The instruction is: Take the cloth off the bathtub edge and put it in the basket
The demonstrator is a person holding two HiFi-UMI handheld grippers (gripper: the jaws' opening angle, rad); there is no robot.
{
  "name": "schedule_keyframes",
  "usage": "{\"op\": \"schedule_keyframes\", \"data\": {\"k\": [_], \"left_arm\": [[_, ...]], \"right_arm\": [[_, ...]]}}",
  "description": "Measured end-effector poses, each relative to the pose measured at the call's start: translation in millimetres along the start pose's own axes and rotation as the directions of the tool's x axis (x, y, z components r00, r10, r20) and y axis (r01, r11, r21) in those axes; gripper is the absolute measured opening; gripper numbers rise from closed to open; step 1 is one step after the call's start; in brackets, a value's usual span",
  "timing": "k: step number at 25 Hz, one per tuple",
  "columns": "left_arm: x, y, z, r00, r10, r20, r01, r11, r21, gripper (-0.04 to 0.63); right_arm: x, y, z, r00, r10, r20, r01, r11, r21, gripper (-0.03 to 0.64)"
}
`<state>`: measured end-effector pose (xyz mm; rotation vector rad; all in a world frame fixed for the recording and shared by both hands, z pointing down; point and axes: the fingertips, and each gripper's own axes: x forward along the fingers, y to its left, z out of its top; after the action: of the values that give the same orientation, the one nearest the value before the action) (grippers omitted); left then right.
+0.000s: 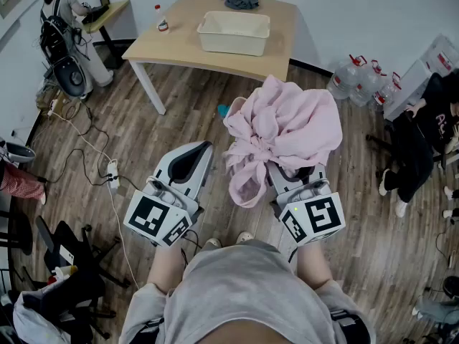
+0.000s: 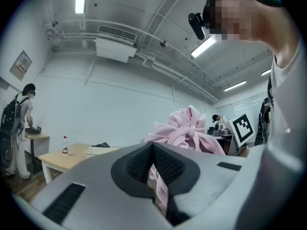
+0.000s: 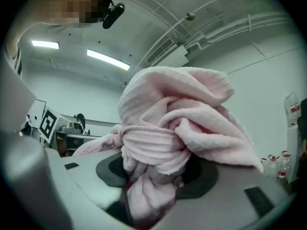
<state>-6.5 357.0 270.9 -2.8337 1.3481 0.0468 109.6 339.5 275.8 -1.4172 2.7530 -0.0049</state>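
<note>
head view: grey left gripper [image 1: 203, 149], jaws pressed together and empty, beside the right gripper [image 1: 294, 178], which pinches a bunched pink towelling cloth [image 1: 287, 124] aloft; ahead, a cream plastic basket [image 1: 229, 45] on a pale wooden table [image 1: 172, 41]. best carried high and released squarely over it.

Pink cloth [image 1: 287, 131] — bunched (crumpled), aloft.

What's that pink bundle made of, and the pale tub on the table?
The pink cloth looks like soft terry or fleece: fuzzy, ribbed, matte folds. The tub is probably plastic: smooth cream walls and a rounded moulded rim, though it is too far off to be sure.
</note>
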Motion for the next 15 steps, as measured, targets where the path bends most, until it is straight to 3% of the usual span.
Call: {"op": "schedule_keyframes", "data": {"k": [15], "left_arm": [[-0.6, -0.8, 4.8, 1.000, 0.018, 0.019, -0.018, 1.000, 0.005, 0.005]], "right_arm": [[-0.5, 0.6, 4.6, 1.000, 0.008, 0.008, -0.008, 1.000, -0.015, 0.238]]}}
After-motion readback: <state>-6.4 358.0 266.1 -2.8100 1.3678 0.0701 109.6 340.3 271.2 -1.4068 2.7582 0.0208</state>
